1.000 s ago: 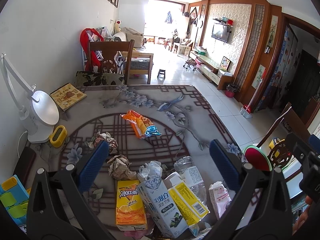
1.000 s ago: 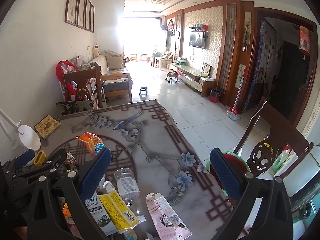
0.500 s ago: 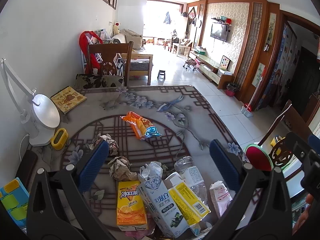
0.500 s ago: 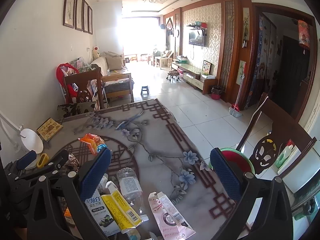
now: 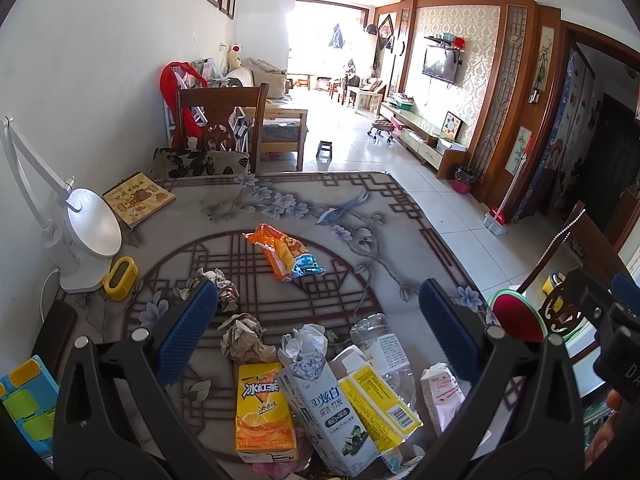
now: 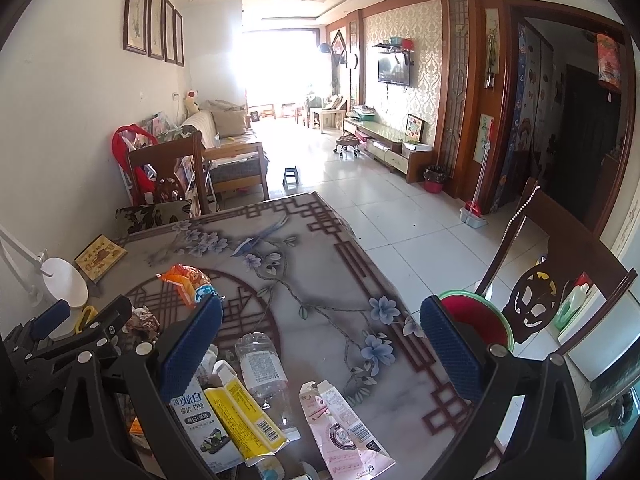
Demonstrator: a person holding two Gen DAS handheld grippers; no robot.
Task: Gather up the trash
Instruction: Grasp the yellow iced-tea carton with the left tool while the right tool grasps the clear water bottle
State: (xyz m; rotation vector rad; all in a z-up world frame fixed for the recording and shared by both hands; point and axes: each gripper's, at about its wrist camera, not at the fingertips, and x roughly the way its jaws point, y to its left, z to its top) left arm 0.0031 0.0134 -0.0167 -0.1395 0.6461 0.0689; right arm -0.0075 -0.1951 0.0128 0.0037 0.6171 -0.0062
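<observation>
While both claws hang wide and empty above the near edge of the counter (image 5: 400, 216), nothing is collected yet; the left claw (image 5: 318, 320) sits over the orange juice carton (image 5: 262, 408), the tall white carton (image 5: 328, 404) and the yellow box (image 5: 376, 404), and the right claw (image 6: 320, 344) sits over the pink carton (image 6: 340, 420) and the clear bottle (image 6: 260, 368).

These pieces lie packed together, touching or overlapping; a claw closing on one risks pinching its neighbour too, or nudging the yellow box and pink carton off the near edge, which they already lie close to. The clear bottle is smooth and crushed; it may well squirt out of a flat-sided grip. The crumpled paper wads (image 5: 242, 338) are light and could roll when brushed.

Further out, the orange snack wrapper (image 5: 280, 254) lies alone mid-counter; a reach for it passes over the pile and could drag things along. A red basin with a green rim (image 6: 480, 320) stands just beyond the counter's right side, possibly the bin, though its inside is hidden; a careless drop could miss it.
</observation>
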